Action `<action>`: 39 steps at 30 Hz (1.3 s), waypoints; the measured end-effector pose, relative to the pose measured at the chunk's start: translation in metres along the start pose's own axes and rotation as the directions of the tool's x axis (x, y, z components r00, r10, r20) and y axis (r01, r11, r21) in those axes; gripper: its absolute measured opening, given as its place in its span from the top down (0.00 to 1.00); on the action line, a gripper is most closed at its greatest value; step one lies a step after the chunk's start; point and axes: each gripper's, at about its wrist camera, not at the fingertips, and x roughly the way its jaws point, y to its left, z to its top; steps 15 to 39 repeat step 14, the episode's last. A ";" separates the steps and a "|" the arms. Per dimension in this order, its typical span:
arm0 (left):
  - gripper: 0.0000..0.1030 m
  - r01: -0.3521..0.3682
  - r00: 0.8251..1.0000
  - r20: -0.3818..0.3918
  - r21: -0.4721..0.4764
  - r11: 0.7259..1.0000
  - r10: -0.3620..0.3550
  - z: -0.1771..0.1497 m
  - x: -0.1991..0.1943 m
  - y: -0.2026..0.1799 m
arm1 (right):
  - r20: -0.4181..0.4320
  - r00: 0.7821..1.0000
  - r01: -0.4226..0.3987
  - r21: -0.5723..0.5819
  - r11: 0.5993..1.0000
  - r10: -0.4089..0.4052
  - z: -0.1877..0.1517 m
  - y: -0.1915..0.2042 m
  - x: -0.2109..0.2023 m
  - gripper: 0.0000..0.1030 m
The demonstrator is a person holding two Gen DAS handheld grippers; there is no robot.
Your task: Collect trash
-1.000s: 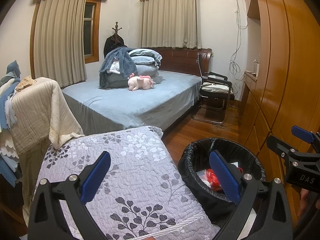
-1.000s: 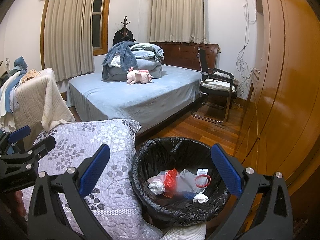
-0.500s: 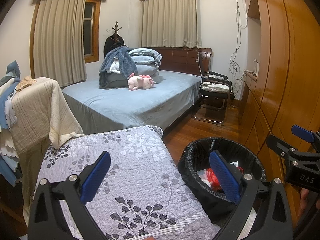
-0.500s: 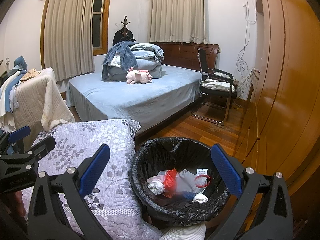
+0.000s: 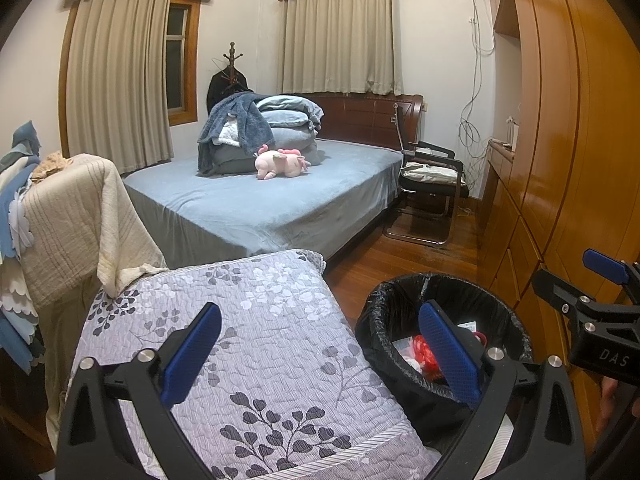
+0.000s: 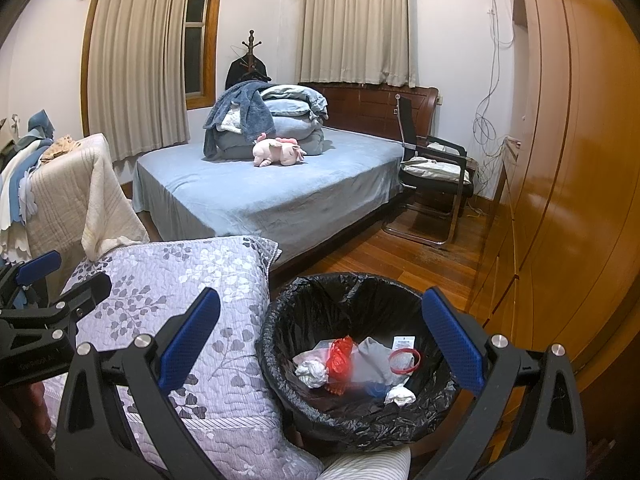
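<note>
Two grippers hang in front of us, and both stand released, blue pads spread wide with nothing between them. Our left gripper (image 5: 320,354) hovers over the lilac quilt with its leaf print (image 5: 256,344), its right pad showing in front of the rim of the trash bin (image 5: 400,308). Our right gripper (image 6: 320,344) hovers directly above that same bin (image 6: 280,344), the opening framed between its two fingers.

We see the bin lined with a black plastic bag, standing on the wooden floor (image 6: 400,256) just beside the quilt's edge and near the wooden wardrobe (image 6: 568,160) on our right. Inside it the trash already lies: a crumpled white tissue (image 6: 310,372), a red plastic wrapper (image 6: 340,358), a grey piece of packaging (image 6: 376,364), a red ring (image 6: 406,360), a white tag (image 6: 404,342) and another white wad (image 6: 400,394).

Farther off we see the bed with a blue cover (image 5: 272,200), folded bedding stacked near its head and a pink plush toy (image 5: 282,163) lying in front of the stack. A black chair (image 5: 434,184) stands beside the bed.
</note>
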 end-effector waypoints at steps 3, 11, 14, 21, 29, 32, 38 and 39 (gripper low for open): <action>0.06 0.000 1.000 -0.001 -0.003 1.000 0.000 0.000 0.000 0.000 | 0.000 1.000 0.001 -0.001 1.000 -0.001 0.000 0.000 0.000 0.05; 0.06 -0.001 1.000 -0.005 -0.001 1.000 0.001 -0.003 0.000 -0.001 | -0.001 1.000 0.001 -0.003 1.000 -0.001 0.000 -0.001 0.000 0.05; 0.06 -0.003 1.000 -0.011 0.001 1.000 0.003 -0.005 0.002 0.000 | -0.001 1.000 0.000 -0.001 1.000 0.000 0.000 0.000 0.000 0.05; 0.06 -0.003 1.000 -0.011 0.001 1.000 0.003 -0.005 0.002 0.000 | -0.001 1.000 0.000 -0.001 1.000 0.000 0.000 0.000 0.000 0.05; 0.06 -0.003 1.000 -0.011 0.001 1.000 0.003 -0.005 0.002 0.000 | -0.001 1.000 0.000 -0.001 1.000 0.000 0.000 0.000 0.000 0.05; 0.06 -0.003 1.000 -0.011 0.001 1.000 0.003 -0.005 0.002 0.000 | -0.001 1.000 0.000 -0.001 1.000 0.000 0.000 0.000 0.000 0.05; 0.06 -0.003 1.000 -0.011 0.001 1.000 0.003 -0.005 0.002 0.000 | -0.001 1.000 0.000 -0.001 1.000 0.000 0.000 0.000 0.000 0.05; 0.06 -0.003 1.000 -0.011 0.001 1.000 0.003 -0.005 0.002 0.000 | -0.001 1.000 0.000 -0.001 1.000 0.000 0.000 0.000 0.000 0.05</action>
